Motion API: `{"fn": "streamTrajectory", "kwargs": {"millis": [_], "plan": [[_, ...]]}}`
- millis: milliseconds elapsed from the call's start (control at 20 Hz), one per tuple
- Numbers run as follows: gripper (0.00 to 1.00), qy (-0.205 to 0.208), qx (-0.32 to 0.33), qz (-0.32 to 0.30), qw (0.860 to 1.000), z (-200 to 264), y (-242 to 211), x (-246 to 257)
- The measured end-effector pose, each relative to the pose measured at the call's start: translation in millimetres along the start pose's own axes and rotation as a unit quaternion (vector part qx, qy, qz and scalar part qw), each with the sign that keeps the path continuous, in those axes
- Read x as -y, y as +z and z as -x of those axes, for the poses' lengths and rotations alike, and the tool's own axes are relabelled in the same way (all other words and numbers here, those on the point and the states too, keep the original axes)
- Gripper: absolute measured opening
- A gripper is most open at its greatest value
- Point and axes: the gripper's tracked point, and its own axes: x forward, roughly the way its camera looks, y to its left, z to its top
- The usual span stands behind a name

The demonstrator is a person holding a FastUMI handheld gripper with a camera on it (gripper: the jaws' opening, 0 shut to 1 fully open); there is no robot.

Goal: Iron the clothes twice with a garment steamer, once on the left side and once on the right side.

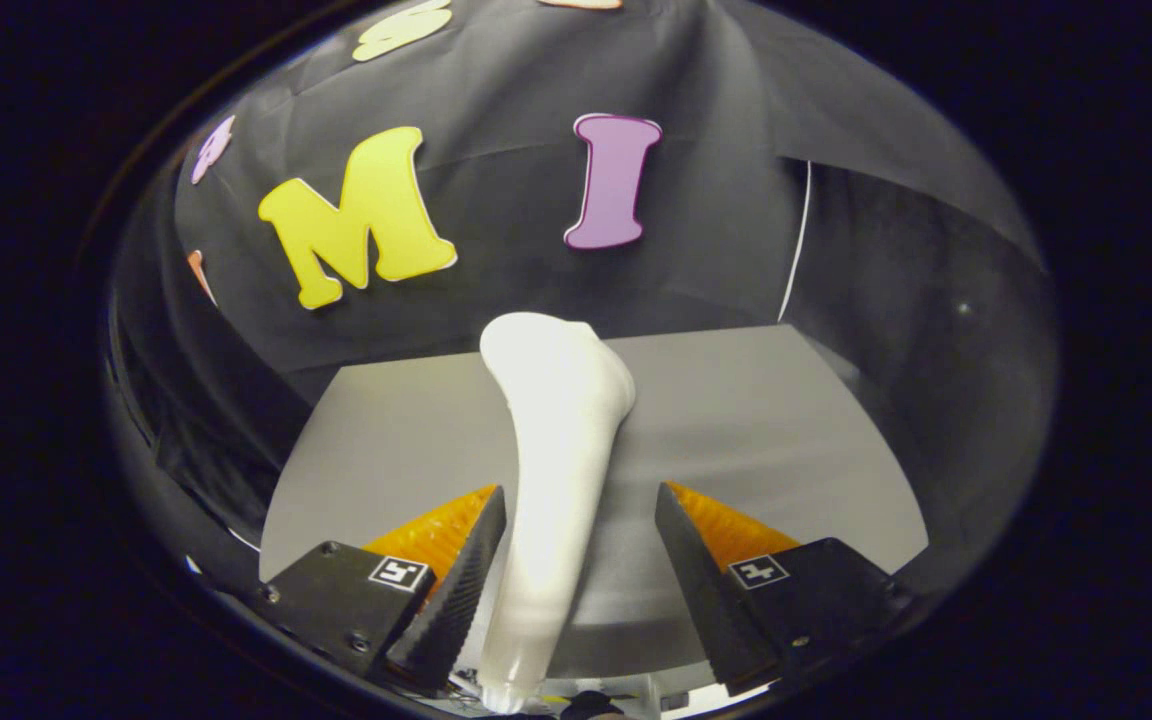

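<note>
Gripper (581, 560) fingers stand apart around the white garment steamer (556, 440) above the grey table (756, 420); we should close squarely on its handle.

you have the white garment steamer (554, 450) upright on the grey table (766, 420), its slim handle widening to a rounded head at the top, leaning slightly above the table.

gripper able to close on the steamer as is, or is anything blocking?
Probably yes. The white garment steamer stands between the open gripper fingers, against one finger with a gap to the other. Nothing lies in that gap; grey table beyond.
</note>
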Motion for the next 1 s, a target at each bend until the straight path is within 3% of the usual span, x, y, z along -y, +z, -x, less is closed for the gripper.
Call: {"fn": "streamTrajectory", "kwargs": {"millis": [550, 1000], "plan": [[0.45, 0.028, -0.052, -0.064, 0.996, -15.1, -13.1, -19.9], [0.38, 0.046, -0.027, -0.086, 0.995, 7.2, -10.1, -23.0]]}}
